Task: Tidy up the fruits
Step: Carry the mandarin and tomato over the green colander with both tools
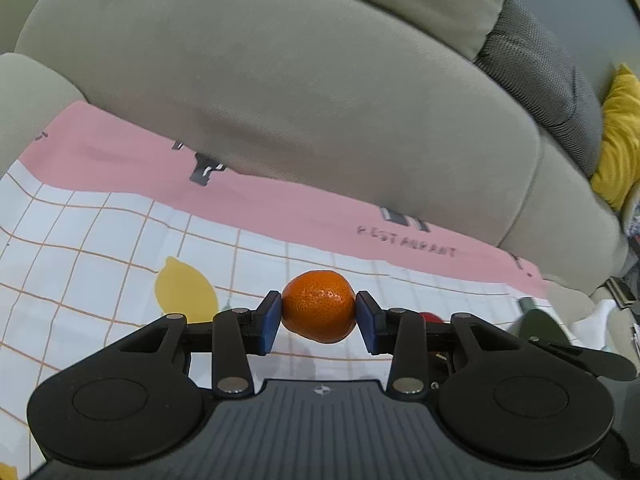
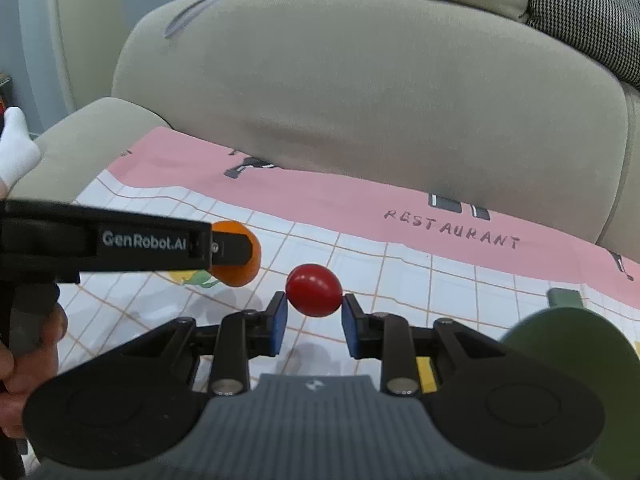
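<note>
My left gripper [image 1: 319,318] is shut on an orange mandarin [image 1: 319,306] and holds it above the checked cloth [image 1: 100,240]. My right gripper [image 2: 314,312] is shut on a small red fruit [image 2: 314,290], also above the cloth. In the right wrist view the left gripper [image 2: 236,248] reaches in from the left with the mandarin [image 2: 240,276] partly hidden behind its finger. A bit of the red fruit [image 1: 431,316] shows behind the left gripper's right finger.
A beige sofa backrest [image 1: 300,80] rises behind the cloth. A dark green object [image 2: 568,344] sits at the right edge of the cloth. A yellow cushion [image 1: 620,140] lies far right. A lemon print [image 1: 184,292] is on the cloth.
</note>
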### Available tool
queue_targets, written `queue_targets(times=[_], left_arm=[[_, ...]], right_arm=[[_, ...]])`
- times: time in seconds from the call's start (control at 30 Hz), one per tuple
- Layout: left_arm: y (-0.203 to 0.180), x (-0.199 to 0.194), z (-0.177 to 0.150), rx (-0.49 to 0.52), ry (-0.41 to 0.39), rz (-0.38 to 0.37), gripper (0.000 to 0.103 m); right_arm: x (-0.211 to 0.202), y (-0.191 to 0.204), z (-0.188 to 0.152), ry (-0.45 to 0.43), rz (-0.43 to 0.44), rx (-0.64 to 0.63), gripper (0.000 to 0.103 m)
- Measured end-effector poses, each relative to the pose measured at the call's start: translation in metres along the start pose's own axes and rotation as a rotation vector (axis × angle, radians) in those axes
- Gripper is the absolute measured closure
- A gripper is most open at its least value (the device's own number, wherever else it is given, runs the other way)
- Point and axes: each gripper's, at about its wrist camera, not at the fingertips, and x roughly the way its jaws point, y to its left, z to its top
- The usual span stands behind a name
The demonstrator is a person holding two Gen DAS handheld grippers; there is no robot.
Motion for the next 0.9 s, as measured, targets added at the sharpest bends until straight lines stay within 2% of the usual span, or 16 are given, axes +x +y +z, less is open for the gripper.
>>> queue_targets(times=[0.37, 0.57, 0.9], left_arm=[[-0.038, -0.046, -0.011, 0.039, -0.014, -0.048, 0.058], [-0.072, -0.062, -0.015, 0.106, -0.023, -0.091, 0.058], [-0.14, -0.061, -0.029, 0.259, 0.022, -0.166, 0.058]], right_arm=[[-0.062, -0.012, -0.011, -0.085, -0.005, -0.022, 0.077], [-0.094, -0.033, -0.024, -0.12, -0.048, 0.005, 0.077], [-0.133, -0.086, -0.059, -0.145, -0.146, 0.097, 0.077]])
